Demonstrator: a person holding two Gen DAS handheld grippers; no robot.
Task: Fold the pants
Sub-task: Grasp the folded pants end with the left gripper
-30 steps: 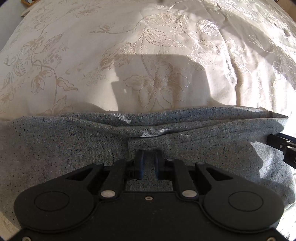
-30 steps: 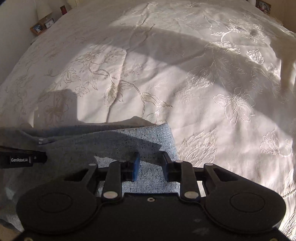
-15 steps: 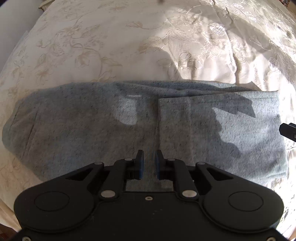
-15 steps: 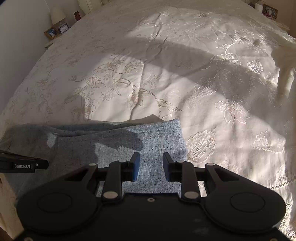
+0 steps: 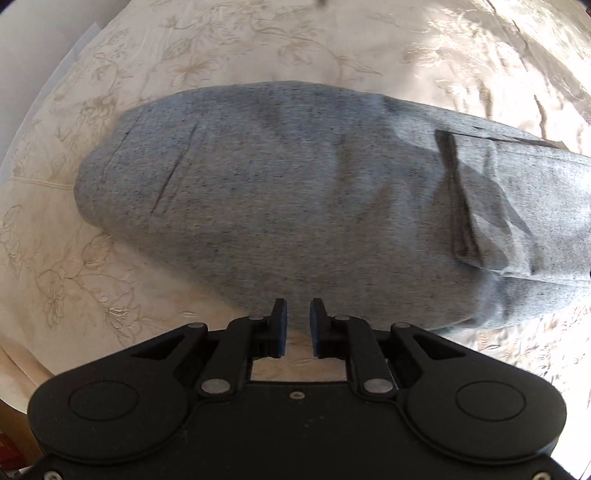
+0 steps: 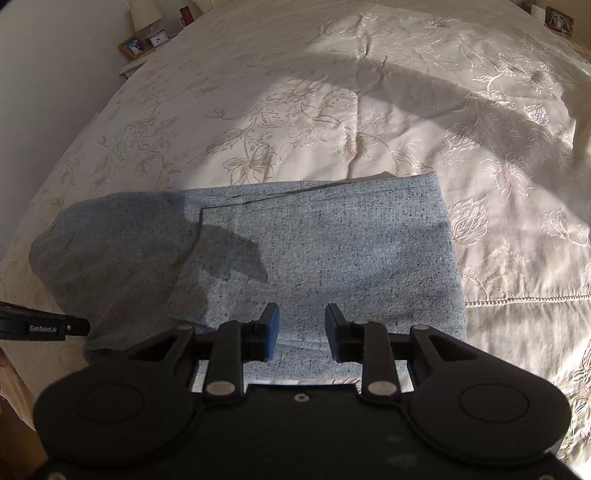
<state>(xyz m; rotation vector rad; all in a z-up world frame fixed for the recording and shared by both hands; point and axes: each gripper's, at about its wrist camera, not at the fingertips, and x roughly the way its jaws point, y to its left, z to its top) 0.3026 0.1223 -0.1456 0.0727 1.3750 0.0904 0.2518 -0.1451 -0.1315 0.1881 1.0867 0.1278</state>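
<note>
The grey-blue speckled pants [image 5: 295, 203] lie folded across the cream bedspread, one layer folded over with its edge [image 5: 458, 206] at the right. My left gripper [image 5: 298, 321] hovers over the pants' near edge, its blue pads a narrow gap apart with nothing between them. In the right wrist view the pants [image 6: 332, 258] form a flat rectangle. Above their near right part hangs my right gripper [image 6: 301, 321], open wider and empty. The left tool's black side bar [image 6: 44, 326] pokes in at the left edge.
The floral embroidered bedspread [image 6: 369, 92] stretches far beyond the pants. A nightstand with a lamp, a clock and a picture frame [image 6: 135, 46] stands at the back left by the wall. Another frame [image 6: 557, 20] sits at the back right. The bed's edge [image 5: 22, 369] runs bottom left.
Both grippers have let go of the cloth and drawn back and up, so more of the folded pants shows. The right jaws have widened.
</note>
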